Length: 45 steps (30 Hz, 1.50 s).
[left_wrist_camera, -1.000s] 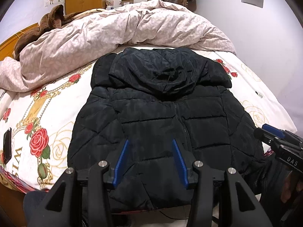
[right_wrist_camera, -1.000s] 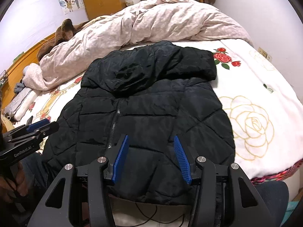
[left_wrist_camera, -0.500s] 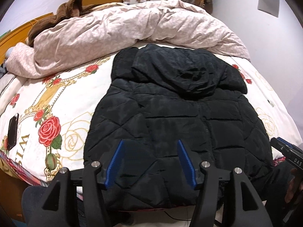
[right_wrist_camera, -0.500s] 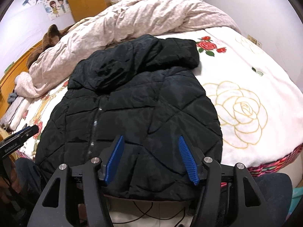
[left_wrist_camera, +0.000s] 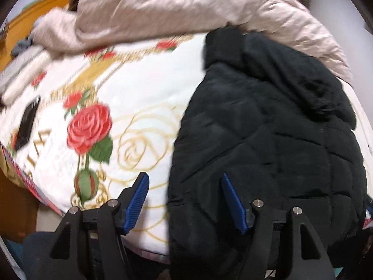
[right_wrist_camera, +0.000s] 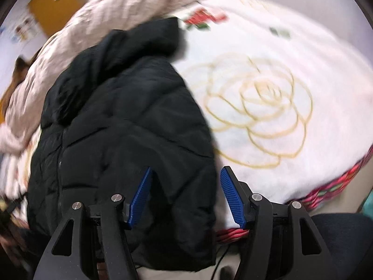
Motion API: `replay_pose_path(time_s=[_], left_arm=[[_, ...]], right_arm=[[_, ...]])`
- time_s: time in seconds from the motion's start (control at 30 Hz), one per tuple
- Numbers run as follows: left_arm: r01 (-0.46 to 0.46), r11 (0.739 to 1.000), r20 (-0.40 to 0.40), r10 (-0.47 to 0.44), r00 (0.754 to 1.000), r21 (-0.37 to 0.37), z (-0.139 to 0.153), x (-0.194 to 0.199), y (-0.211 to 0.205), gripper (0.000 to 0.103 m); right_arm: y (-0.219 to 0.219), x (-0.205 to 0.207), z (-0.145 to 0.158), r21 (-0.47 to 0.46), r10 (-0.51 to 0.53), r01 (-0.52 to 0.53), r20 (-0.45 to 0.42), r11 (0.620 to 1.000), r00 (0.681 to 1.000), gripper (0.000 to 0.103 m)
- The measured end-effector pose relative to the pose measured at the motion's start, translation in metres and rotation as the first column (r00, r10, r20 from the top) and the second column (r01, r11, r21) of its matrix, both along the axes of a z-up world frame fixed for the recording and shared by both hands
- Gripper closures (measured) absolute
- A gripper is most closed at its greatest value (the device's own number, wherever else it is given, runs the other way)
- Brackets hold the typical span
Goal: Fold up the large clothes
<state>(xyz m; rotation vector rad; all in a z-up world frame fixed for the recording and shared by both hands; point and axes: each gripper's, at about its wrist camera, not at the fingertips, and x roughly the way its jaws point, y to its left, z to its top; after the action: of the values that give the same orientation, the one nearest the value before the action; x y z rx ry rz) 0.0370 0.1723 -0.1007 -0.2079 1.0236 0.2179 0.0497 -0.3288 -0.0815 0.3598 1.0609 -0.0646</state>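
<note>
- Now the black puffer jacket (left_wrist_camera: 268, 144) lies flat on the bed (left_wrist_camera: 144, 107), front up and zipped, not yet folded.
- Its long way runs from the hem at the near edge to the hood by the pink quilt (left_wrist_camera: 186, 7).
- Both the left gripper (left_wrist_camera: 184, 200) and the right gripper (right_wrist_camera: 185, 196) have just been opening their jaws; each straddles a bottom corner without pinching it.
- Next, each likely must close on its corner of the hem.
</note>
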Motion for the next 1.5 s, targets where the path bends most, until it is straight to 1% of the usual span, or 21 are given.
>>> replay_pose_path(time_s=[0.03, 0.07, 0.2, 0.33, 0.43, 0.53, 0.6, 0.63, 0.67, 0.73, 0.77, 0.8, 0.87, 0.93, 0.97, 1.03, 1.1, 1.17, 1.27, 1.37, 1.5], left_arm=[[-0.006, 1.000, -0.009, 0.006, 1.000, -0.011, -0.006, 0.000, 0.003, 0.033], [-0.013, 1.000, -0.018, 0.012, 1.000, -0.018, -0.011, 0.000, 0.004, 0.030], [-0.017, 0.998, -0.038, 0.015, 0.999, -0.060, -0.022, -0.001, 0.006, 0.030], [0.002, 0.995, -0.040, -0.006, 0.999, -0.098, -0.026, -0.007, -0.002, 0.030], [0.016, 0.992, -0.064, -0.024, 0.998, -0.125, -0.032, -0.005, -0.006, 0.029], [0.009, 0.990, -0.084, -0.021, 0.996, -0.143, -0.039, -0.003, -0.005, 0.026], [0.012, 0.990, -0.086, -0.024, 0.996, -0.140, -0.039, -0.002, -0.006, 0.029], [0.019, 0.990, -0.085, -0.031, 0.996, -0.139, -0.039, -0.002, -0.007, 0.033], [0.035, 0.988, -0.079, -0.047, 0.996, -0.152, -0.038, -0.002, -0.009, 0.046], [0.073, 0.988, -0.072, -0.083, 0.994, -0.139, -0.034, -0.001, -0.017, 0.063], [0.094, 0.988, -0.066, -0.103, 0.993, -0.125, -0.029, -0.001, -0.022, 0.077], [0.102, 0.987, -0.060, -0.110, 0.992, -0.127, -0.022, -0.001, -0.024, 0.085], [0.105, 0.980, -0.016, -0.109, 0.994, -0.170, -0.002, -0.004, -0.022, 0.088], [0.120, 0.966, 0.067, -0.108, 0.992, -0.229, 0.027, -0.011, -0.017, 0.088], [0.137, 0.962, 0.117, -0.111, 0.987, -0.238, 0.046, -0.015, -0.015, 0.088], [0.164, 0.961, 0.187, -0.124, 0.975, -0.220, 0.075, -0.021, -0.015, 0.089], [0.187, 0.955, 0.246, -0.129, 0.961, -0.229, 0.102, -0.033, -0.012, 0.089], [0.202, 0.955, 0.282, -0.137, 0.950, -0.218, 0.120, -0.047, -0.006, 0.089], [0.211, 0.950, 0.307, -0.136, 0.942, -0.228, 0.132, -0.072, -0.001, 0.089], [0.212, 0.942, 0.295, -0.132, 0.946, -0.259, 0.128, -0.095, 0.003, 0.089], [0.206, 0.938, 0.266, -0.131, 0.955, -0.279, 0.115, -0.092, 0.003, 0.089]], right_arm=[[-0.006, 0.002, -0.006, 0.032, -0.016, 0.017, -0.021, 0.999, 1.000, 0.033], [-0.010, 0.003, -0.010, 0.046, -0.028, 0.030, -0.039, 0.998, 0.999, 0.031], [-0.012, 0.005, -0.018, 0.093, -0.018, 0.025, -0.068, 0.995, 0.998, 0.031], [0.002, 0.001, -0.021, 0.161, 0.077, -0.063, -0.085, 0.985, 0.993, 0.031], [0.004, 0.002, -0.028, 0.147, 0.101, -0.084, -0.109, 0.986, 0.989, 0.031], [-0.001, 0.005, -0.032, 0.176, 0.092, -0.070, -0.121, 0.982, 0.988, 0.031], [0.000, 0.005, -0.031, 0.159, 0.104, -0.083, -0.126, 0.984, 0.987, 0.041], [0.002, 0.004, -0.030, 0.157, 0.113, -0.092, -0.124, 0.983, 0.986, 0.051], [0.002, 0.004, -0.028, 0.165, 0.117, -0.097, -0.117, 0.982, 0.986, 0.062], [0.002, 0.003, -0.024, 0.191, 0.125, -0.104, -0.103, 0.976, 0.987, 0.079], [0.003, 0.005, -0.019, 0.202, 0.128, -0.107, -0.097, 0.973, 0.987, 0.083], [0.004, 0.005, -0.014, 0.205, 0.134, -0.114, -0.089, 0.972, 0.987, 0.085], [0.005, 0.004, 0.008, 0.231, 0.141, -0.129, -0.035, 0.964, 0.989, 0.088], [0.001, 0.001, 0.037, 0.265, 0.147, -0.153, 0.042, 0.952, 0.988, 0.089], [0.000, 0.000, 0.054, 0.262, 0.154, -0.171, 0.085, 0.950, 0.984, 0.089], [-0.001, -0.005, 0.088, 0.254, 0.167, -0.205, 0.160, 0.945, 0.973, 0.090], [-0.002, -0.014, 0.118, 0.247, 0.176, -0.231, 0.225, 0.941, 0.958, 0.090], [-0.003, -0.028, 0.135, 0.242, 0.185, -0.250, 0.263, 0.937, 0.947, 0.090], [-0.007, -0.060, 0.145, 0.257, 0.182, -0.257, 0.281, 0.932, 0.942, 0.090], [-0.014, -0.086, 0.137, 0.296, 0.153, -0.230, 0.260, 0.927, 0.953, 0.090], [-0.010, -0.084, 0.121, 0.331, 0.123, -0.189, 0.210, 0.924, 0.970, 0.090]])
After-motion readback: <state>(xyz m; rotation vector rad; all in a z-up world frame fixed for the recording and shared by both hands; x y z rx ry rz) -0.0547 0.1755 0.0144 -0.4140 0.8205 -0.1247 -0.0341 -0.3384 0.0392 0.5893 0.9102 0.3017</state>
